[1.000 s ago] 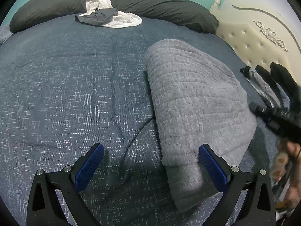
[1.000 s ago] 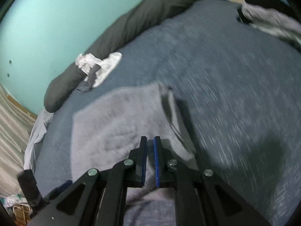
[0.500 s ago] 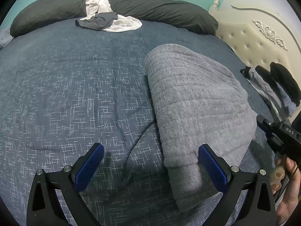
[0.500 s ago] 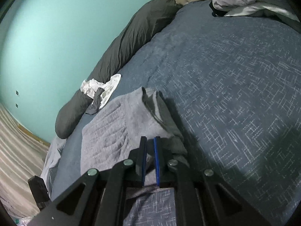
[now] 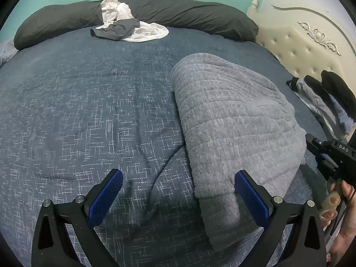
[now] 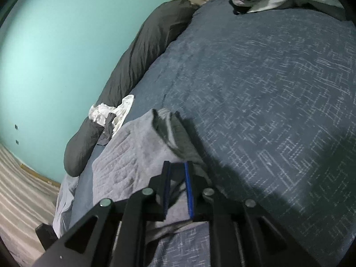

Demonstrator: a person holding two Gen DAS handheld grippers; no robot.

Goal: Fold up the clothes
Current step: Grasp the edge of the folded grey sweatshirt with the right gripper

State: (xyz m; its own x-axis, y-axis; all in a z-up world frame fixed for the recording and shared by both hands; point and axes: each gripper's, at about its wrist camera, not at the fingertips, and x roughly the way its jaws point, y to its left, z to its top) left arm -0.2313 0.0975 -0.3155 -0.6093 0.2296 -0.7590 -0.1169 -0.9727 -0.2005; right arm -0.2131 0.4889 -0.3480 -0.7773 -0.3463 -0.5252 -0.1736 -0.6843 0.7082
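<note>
A grey quilted garment (image 5: 231, 120) lies folded on the dark blue bedspread (image 5: 89, 111), right of centre in the left wrist view. My left gripper (image 5: 178, 191) is open and empty, low over the bedspread, with its right finger beside the garment's near end. In the right wrist view the garment (image 6: 133, 160) lies just ahead of my right gripper (image 6: 178, 178). Its blue pads stand a little apart with grey fabric between them. The right gripper also shows at the right edge of the left wrist view (image 5: 329, 155), at the garment's right edge.
A white and dark pile of clothes (image 5: 126, 26) lies at the far side against a long dark bolster (image 5: 178, 15). More dark and grey clothes (image 5: 329, 98) lie by the cream tufted headboard (image 5: 300, 51). A teal wall (image 6: 55, 44) and striped floor (image 6: 17, 189) lie beyond the bed.
My right gripper's pads have parted slightly from shut, and its view has swung along the garment's edge. My left gripper has barely moved.
</note>
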